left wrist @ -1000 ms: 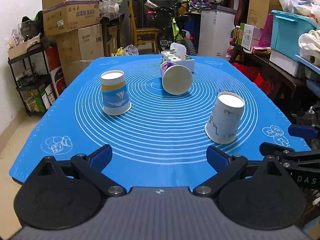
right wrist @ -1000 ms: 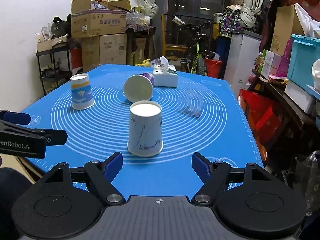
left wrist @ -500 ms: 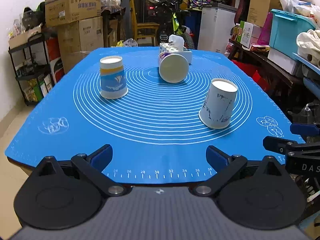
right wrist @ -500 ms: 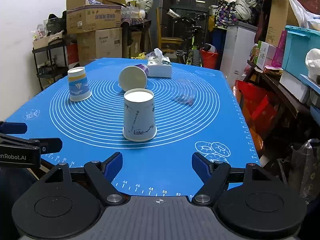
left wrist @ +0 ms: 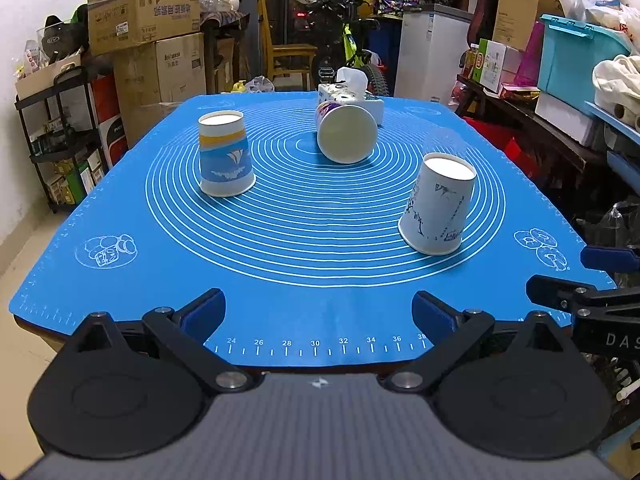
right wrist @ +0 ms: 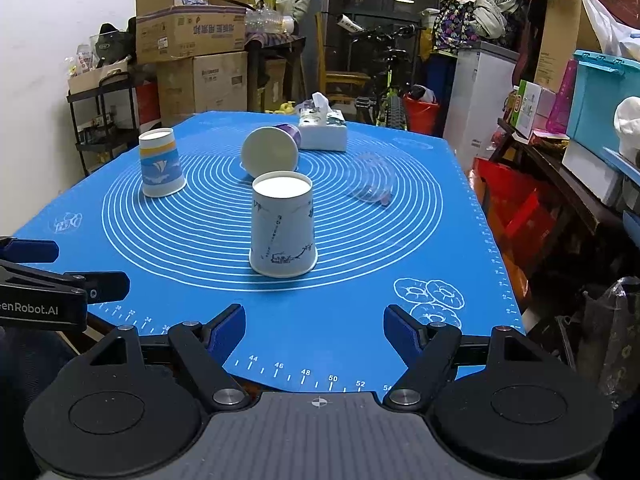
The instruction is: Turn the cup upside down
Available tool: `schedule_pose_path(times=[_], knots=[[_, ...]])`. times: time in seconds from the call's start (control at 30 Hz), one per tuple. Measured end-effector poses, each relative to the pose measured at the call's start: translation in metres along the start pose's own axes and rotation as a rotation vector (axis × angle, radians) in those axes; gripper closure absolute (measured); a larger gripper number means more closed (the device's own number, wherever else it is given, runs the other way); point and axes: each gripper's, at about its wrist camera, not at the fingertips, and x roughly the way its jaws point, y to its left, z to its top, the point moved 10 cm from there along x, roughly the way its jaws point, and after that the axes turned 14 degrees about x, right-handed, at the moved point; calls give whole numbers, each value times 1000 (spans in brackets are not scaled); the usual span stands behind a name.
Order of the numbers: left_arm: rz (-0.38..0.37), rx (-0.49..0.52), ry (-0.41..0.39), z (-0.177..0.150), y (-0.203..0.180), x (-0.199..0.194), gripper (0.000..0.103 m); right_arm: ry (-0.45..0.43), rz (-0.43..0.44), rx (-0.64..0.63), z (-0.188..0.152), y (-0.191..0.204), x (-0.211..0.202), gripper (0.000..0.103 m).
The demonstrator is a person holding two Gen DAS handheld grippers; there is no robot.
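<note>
On the blue mat [left wrist: 320, 280] [right wrist: 340, 320], a white paper cup with ink drawings [left wrist: 438, 210] [right wrist: 283, 226] stands upside down. A blue-and-yellow cup [left wrist: 225, 154] [right wrist: 159, 163] stands upside down at the left. A purple cup [left wrist: 346, 132] [right wrist: 272, 151] lies on its side, its flat base toward me. A clear plastic cup [right wrist: 372, 182] lies on its side at the right. My left gripper [left wrist: 319, 312] and right gripper [right wrist: 315, 328] are open and empty at the mat's near edge.
A tissue box [left wrist: 352, 94] [right wrist: 322, 130] sits at the mat's far end. Cardboard boxes [left wrist: 148, 40] and a shelf stand left. A cluttered bench with a turquoise bin [left wrist: 580, 64] runs along the right. A bicycle and chair stand behind.
Both grippers have drawn back from the cups toward the mat's near edge, still open. The cups have not moved.
</note>
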Motion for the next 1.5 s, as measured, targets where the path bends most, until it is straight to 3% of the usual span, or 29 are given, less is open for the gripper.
schedule_pose_path(times=[1.5], knots=[[-6, 15, 8, -1, 0, 2, 4, 13, 22, 3, -3, 0, -1, 23]])
